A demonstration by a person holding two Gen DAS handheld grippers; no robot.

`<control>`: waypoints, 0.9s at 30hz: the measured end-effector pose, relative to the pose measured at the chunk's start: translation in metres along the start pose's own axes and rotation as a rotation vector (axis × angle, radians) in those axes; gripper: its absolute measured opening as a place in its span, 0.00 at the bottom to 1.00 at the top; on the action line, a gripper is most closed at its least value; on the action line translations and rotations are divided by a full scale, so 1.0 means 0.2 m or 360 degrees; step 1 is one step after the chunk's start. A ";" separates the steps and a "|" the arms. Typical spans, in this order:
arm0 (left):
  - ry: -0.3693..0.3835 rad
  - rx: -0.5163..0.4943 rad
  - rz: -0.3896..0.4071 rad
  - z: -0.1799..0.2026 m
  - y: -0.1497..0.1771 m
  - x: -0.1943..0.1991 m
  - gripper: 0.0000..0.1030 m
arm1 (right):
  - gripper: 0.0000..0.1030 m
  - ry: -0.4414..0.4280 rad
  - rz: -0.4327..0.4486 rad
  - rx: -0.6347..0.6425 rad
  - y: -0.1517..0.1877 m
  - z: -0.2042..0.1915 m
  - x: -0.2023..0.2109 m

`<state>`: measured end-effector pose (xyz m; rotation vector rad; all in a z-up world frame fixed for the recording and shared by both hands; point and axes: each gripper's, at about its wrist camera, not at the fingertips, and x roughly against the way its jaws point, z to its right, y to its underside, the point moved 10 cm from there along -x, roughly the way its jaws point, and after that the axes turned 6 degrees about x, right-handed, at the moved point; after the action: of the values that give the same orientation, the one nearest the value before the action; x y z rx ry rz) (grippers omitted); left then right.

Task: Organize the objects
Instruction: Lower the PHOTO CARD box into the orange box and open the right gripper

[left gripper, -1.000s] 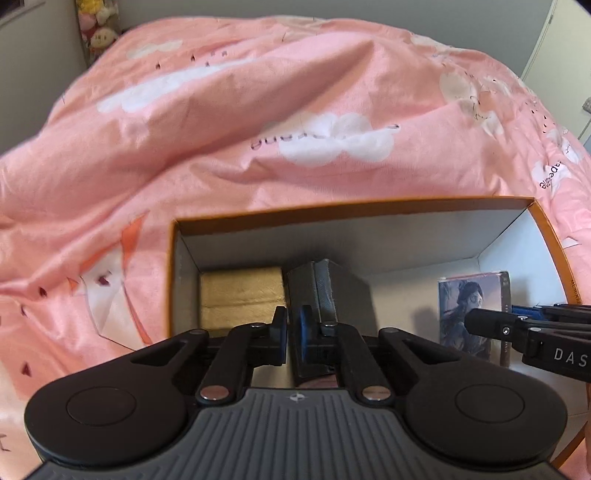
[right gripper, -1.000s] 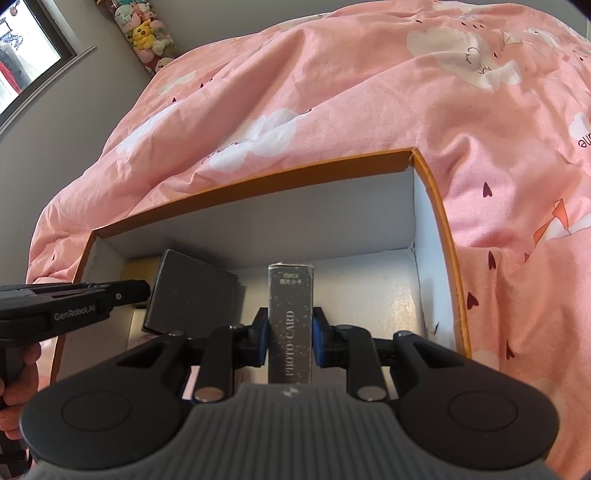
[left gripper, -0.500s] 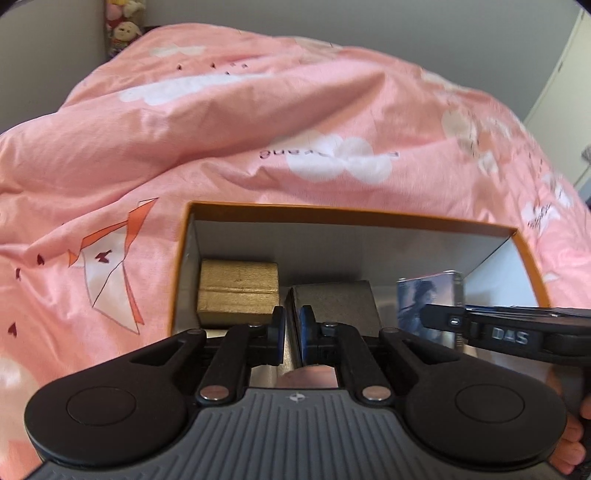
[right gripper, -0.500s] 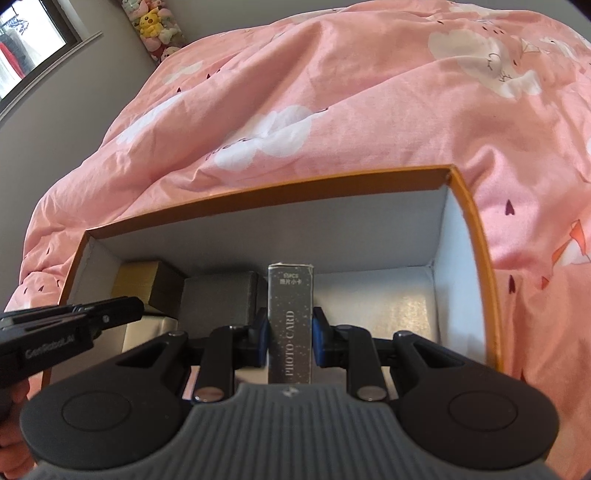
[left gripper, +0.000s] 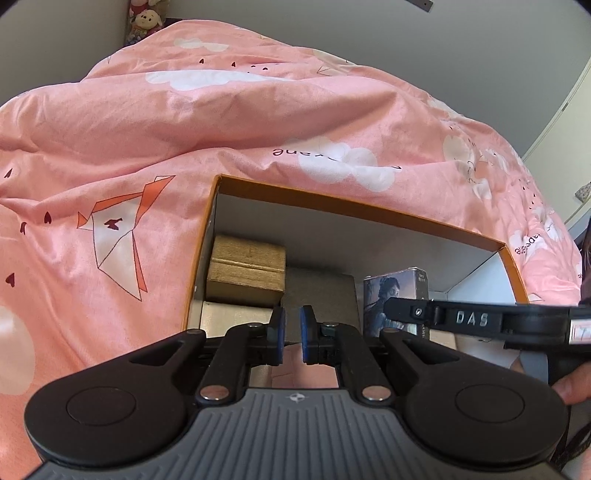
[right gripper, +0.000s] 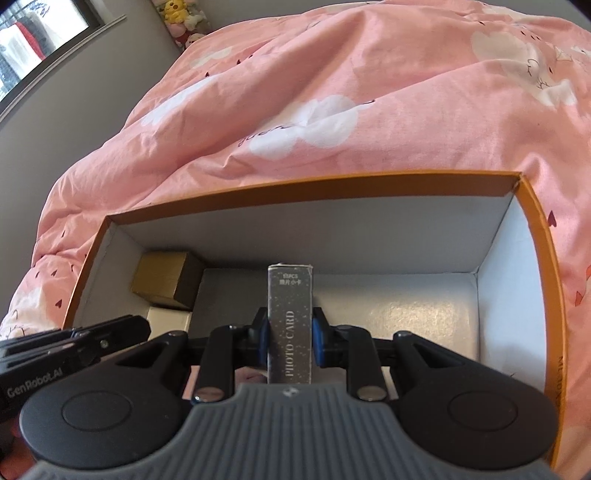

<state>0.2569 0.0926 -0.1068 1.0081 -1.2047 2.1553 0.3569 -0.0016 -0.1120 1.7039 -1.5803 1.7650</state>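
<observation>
An open orange cardboard box [left gripper: 369, 212] [right gripper: 295, 184] sits on the pink duvet. At its left end a gold box [left gripper: 245, 273] [right gripper: 166, 277] rests on a cream one [left gripper: 236, 317], and a dark grey box [left gripper: 321, 295] [right gripper: 229, 295] lies flat beside them. My left gripper [left gripper: 291, 326] [right gripper: 142, 326] is shut with nothing between its pads, above the grey box's near edge. My right gripper [right gripper: 290, 330] [left gripper: 402, 314] is shut on an upright grey photo card box [right gripper: 290, 325] [left gripper: 395, 295], held inside the orange box to the right of the grey one.
The pink cloud-print duvet [left gripper: 184, 129] surrounds the orange box on all sides. The box floor right of the card box [right gripper: 399, 314] is bare white. Plush toys [right gripper: 177, 18] sit by the far wall, and a hand [left gripper: 572, 387] grips the right tool.
The dark grey box went from tilted on edge to lying flat. My left gripper drew back and rolled. My right gripper carried the card box leftward inside the orange box.
</observation>
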 end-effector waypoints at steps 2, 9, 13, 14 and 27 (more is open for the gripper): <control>0.0002 -0.0006 0.0003 0.00 0.00 0.00 0.08 | 0.24 -0.0013 -0.0004 -0.0054 -0.01 0.03 0.00; -0.0011 -0.0036 -0.0016 0.02 0.00 -0.02 0.08 | 0.24 -0.0108 -0.0029 -0.0176 -0.03 0.05 -0.04; -0.0018 -0.0052 -0.0025 0.03 0.00 -0.03 0.08 | 0.24 -0.0099 -0.0066 -0.0196 -0.01 0.06 -0.08; -0.0019 -0.0053 -0.0028 0.03 0.00 -0.03 0.08 | 0.24 -0.0095 -0.0077 -0.0208 0.00 0.07 -0.09; -0.0034 -0.0065 -0.0039 0.03 0.02 -0.03 0.08 | 0.36 0.0129 -0.0131 -0.0060 0.03 0.14 -0.07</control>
<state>0.2606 0.0860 -0.1118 1.0257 -1.2351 2.0976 0.3724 -0.0180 -0.1342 1.6349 -1.4787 1.7310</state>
